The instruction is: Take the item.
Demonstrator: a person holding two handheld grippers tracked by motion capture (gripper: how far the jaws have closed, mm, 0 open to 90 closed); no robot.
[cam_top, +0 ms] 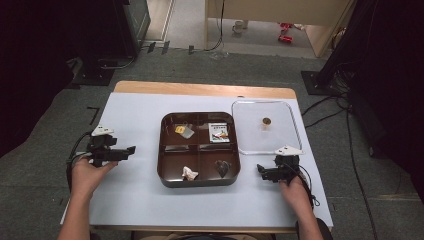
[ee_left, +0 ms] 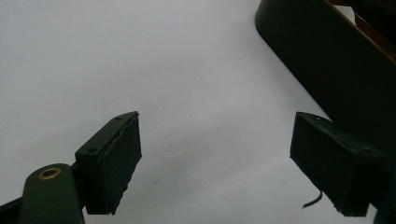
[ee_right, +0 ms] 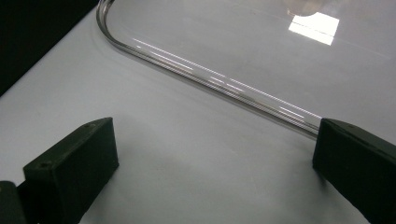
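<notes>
A dark brown four-compartment tray [cam_top: 199,147] sits mid-table. Its far compartments hold a yellow-and-clear wrapped piece [cam_top: 183,130] and a white printed packet [cam_top: 219,132]. A crumpled white piece [cam_top: 189,173] and a dark heart-shaped piece [cam_top: 223,168] lie in the near ones. A clear lid [cam_top: 247,142] with a gold knob [cam_top: 266,121] lies flat to the tray's right. My left gripper [cam_top: 130,150] [ee_left: 217,137] is open over bare table, left of the tray's wall [ee_left: 327,60]. My right gripper [cam_top: 261,170] [ee_right: 215,140] is open just before the lid's near rim [ee_right: 210,77], nothing between its jaws.
The white table cover [cam_top: 135,190] ends at a wooden strip [cam_top: 205,90] along the far edge. Beyond it lie grey floor, cables and dark equipment stands at both sides. Bare cover lies to the left of and in front of the tray.
</notes>
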